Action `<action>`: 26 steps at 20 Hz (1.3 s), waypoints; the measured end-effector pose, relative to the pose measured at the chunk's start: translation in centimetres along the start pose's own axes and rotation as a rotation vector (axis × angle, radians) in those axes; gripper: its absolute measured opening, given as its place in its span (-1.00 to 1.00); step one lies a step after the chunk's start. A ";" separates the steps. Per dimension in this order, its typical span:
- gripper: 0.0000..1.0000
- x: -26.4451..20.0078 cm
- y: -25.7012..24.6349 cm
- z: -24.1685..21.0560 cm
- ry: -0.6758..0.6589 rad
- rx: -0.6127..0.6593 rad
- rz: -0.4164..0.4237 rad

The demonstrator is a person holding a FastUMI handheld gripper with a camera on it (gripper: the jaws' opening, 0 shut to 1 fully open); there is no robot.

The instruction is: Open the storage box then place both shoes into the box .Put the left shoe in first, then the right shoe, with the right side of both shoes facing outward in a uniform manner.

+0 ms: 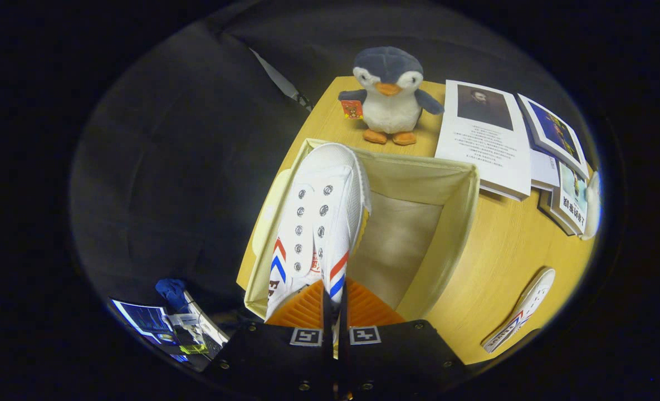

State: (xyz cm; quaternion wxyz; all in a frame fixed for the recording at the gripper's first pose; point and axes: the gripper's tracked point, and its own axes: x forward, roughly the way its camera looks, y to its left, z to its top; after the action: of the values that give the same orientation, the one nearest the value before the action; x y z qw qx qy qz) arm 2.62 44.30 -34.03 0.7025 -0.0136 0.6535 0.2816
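A pale wooden table stood against the booth's dark cloth wall, and we looked down on it along the gripper. Its two fingers were pressed close together, pinching the heel end of a white canvas shoe with metal eyelets and red and blue chevron stripes on its sides. The shoe hung toe-forward over the open storage box, near the box's left wall; whether it touched the bottom we could not tell. The box was of soft cream fabric, square, with a lighter padded floor showing beside the shoe. Beyond the box sat a plush penguin, grey and white with orange feet, upright and facing us. To its right lay a printed sheet with a portrait, and several glossy booklets stacked beside it. The second shoe lay on its side on the table, well right of the box. Off the table, lower left, we saw a lit screen.
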 end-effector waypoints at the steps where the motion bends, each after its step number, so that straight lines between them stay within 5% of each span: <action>1: -0.93 0.4 0.0 -0.1 0.003 0.001 -0.010; 5: -0.87 1.1 1.1 -0.2 0.018 0.038 0.038; 7: -0.54 0.5 2.4 0.4 -0.017 0.059 0.109; 10: 0.95 -1.8 1.7 1.7 -0.080 0.039 0.092; 26: 0.95 -12.7 -8.9 -1.9 -0.219 0.128 0.075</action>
State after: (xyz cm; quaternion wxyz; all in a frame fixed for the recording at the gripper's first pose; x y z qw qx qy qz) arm 4.70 31.29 -25.61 0.7582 0.0866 0.5894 0.2649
